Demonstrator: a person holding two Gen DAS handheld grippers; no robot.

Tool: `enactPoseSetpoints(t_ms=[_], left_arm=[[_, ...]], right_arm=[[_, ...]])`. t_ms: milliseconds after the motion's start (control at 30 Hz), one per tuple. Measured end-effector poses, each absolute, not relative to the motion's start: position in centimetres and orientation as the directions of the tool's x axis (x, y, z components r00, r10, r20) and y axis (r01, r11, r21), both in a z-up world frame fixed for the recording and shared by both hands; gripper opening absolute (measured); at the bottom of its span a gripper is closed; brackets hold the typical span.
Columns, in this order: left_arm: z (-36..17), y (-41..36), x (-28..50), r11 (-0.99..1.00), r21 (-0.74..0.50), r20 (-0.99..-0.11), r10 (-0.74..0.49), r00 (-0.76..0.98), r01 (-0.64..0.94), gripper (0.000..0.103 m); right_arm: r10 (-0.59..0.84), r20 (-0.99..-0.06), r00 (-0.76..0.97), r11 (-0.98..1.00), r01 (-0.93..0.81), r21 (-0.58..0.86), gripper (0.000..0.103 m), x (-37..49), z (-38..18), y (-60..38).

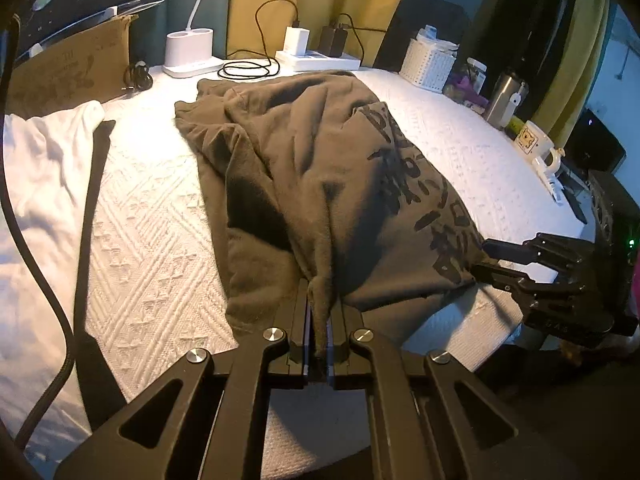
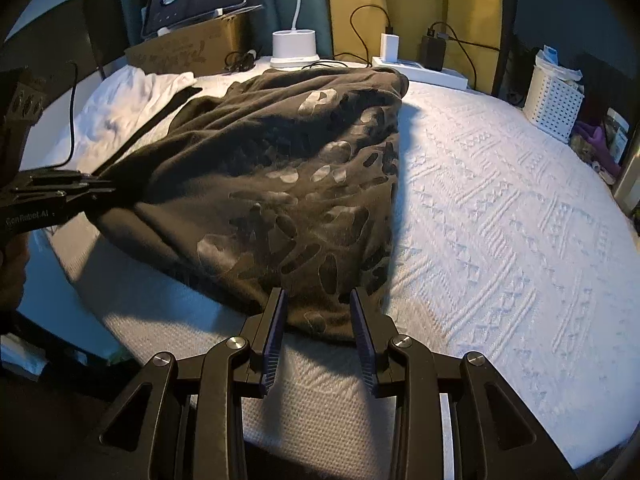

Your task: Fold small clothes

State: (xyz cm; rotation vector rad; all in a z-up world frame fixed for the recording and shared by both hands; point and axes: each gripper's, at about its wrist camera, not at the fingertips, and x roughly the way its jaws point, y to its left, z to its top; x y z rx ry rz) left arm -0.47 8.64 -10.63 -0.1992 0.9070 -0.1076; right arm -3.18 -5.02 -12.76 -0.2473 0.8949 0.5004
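Left tongs [image 1: 319,312] pinching shirt [image 1: 320,184] hem, right tongs [image 2: 319,316] spread around its other corner, not squeezing yet, shirt rumpled on white counter [image 2: 500,208], no neat fold done, nearly all folding left.

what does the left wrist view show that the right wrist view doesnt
Only the left wrist view: a mug and a steel flask along the far right edge, and the left gripper with its jaws shut on a bunched fold of the brown shirt.

Only the right wrist view: the right gripper from behind, a gap showing between its jaws at the shirt's near hem.

Both: the shirt with its dark print, the white textured cover, the white garment, the lamp base, chargers and white basket.
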Motion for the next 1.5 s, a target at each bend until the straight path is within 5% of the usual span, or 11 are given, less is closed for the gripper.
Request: enactPoseSetpoints(t_ms=[267,333,400,467,1500], left_arm=[[-8.4,9.6,-0.4,0.976,-0.217,-0.774,-0.167,0.611,-0.007,0.014],[-7.8,10.1,-0.2,0.978,-0.209,-0.770,-0.149,0.621,-0.025,0.026],[-7.3,10.9,0.3,0.974,-0.223,-0.759,-0.144,0.635,-0.046,0.041],[-6.8,11.6,0.8,0.970,-0.235,-0.749,-0.139,0.648,-0.064,0.047],[-8.7,15.3,19.0,0.985,-0.154,-0.784,-0.075,0.617,-0.075,0.048]], right_arm=[[0.317,-0.808,0.496,0.861,-0.507,0.027,0.036,-2.4,-11.7,-6.2],[0.313,-0.802,0.509,0.872,-0.489,0.030,0.045,-1.8,-11.2,-6.8],[0.317,-0.793,0.521,0.879,-0.476,0.039,0.067,-1.1,-10.7,-7.4],[0.316,-0.784,0.535,0.886,-0.462,0.042,0.068,-0.3,-10.3,-7.9],[0.341,-0.771,0.538,0.886,-0.458,0.072,0.068,16.1,-10.0,-6.4]])
